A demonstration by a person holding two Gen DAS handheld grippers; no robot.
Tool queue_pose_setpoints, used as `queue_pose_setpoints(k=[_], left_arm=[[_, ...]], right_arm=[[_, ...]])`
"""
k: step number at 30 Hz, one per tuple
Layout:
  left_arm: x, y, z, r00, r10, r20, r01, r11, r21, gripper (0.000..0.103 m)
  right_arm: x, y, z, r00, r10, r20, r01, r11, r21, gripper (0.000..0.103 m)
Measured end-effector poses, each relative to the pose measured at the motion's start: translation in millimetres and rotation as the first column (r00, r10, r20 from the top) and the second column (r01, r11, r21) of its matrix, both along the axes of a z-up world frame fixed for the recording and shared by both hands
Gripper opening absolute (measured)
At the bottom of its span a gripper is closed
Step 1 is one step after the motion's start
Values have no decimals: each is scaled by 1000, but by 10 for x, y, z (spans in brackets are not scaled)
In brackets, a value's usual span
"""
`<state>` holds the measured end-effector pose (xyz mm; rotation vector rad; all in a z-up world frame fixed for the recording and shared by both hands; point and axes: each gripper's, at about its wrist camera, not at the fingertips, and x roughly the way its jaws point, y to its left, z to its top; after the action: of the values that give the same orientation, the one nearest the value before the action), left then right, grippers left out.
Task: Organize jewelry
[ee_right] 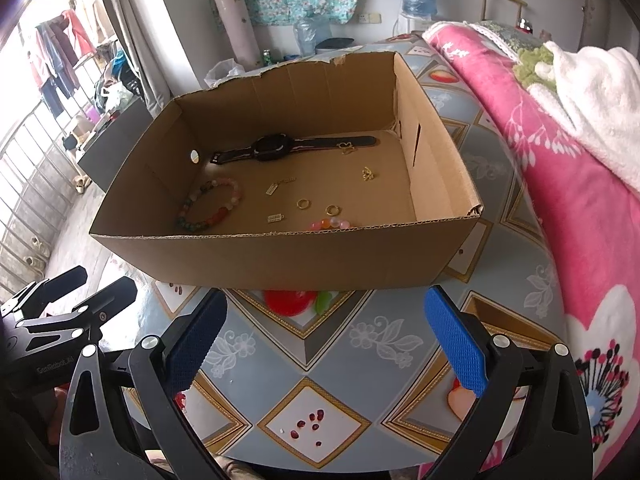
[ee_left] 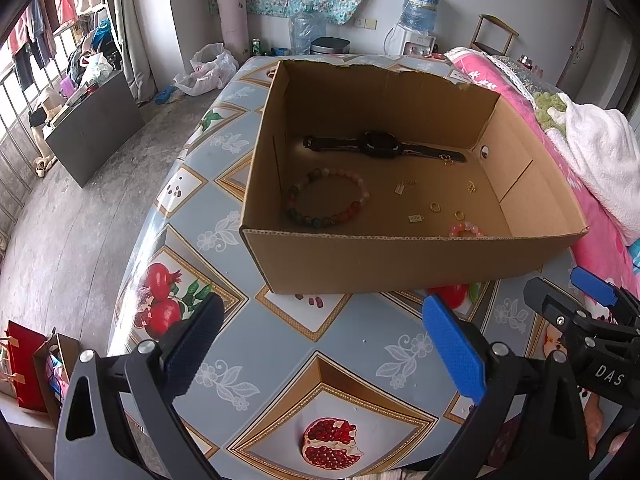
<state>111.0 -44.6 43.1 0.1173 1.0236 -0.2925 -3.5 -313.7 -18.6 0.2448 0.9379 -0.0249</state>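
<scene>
Both grippers spread wide, empty, above the table (ee_left: 280,364) short of the box (ee_left: 400,260).

Left gripper (ee_left: 320,344), right gripper (ee_right: 326,340) side by side; inside the box: watch (ee_left: 380,145) along far wall, bracelet (ee_left: 326,202) near left wall, rings (ee_right: 318,206) mid-floor.

Bench (ee_left: 224,392) under a grey-blue cloth printed with pomegranates; directly on it, one open cardboard box (ee_left: 400,264), and along the right edge a pink flowered blanket (ee_right: 568,184).
</scene>
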Motion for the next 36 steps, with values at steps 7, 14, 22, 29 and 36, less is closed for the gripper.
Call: queue_pose_setpoints(k=[7,14,22,29,36], left_arm=[[-1,2,1,1000,-1,0,1,1000,0,98],[-9,3,-3,1000,0,-2,0,1000,0,98],[-14,5,1,1000,-1,-1,1,1000,0,98],[-11,5,3,1000,1,-1,-1,1000,0,98],[-31,14,-7,1000,1,-1,-1,1000,-1,98]], right_arm=[[-3,2,0,1000,1,-1,-1,1000,0,95],[-6,15,-18,1000,6,-4,-6,1000,-1,95],[7,1,-16,1000,4,-4,-4,1000,-1,95],[9,-6,-11,1000,8,-3,-8,1000,-1,95],[20,-7,-6,1000,12,-4,-12,1000,-2,95]])
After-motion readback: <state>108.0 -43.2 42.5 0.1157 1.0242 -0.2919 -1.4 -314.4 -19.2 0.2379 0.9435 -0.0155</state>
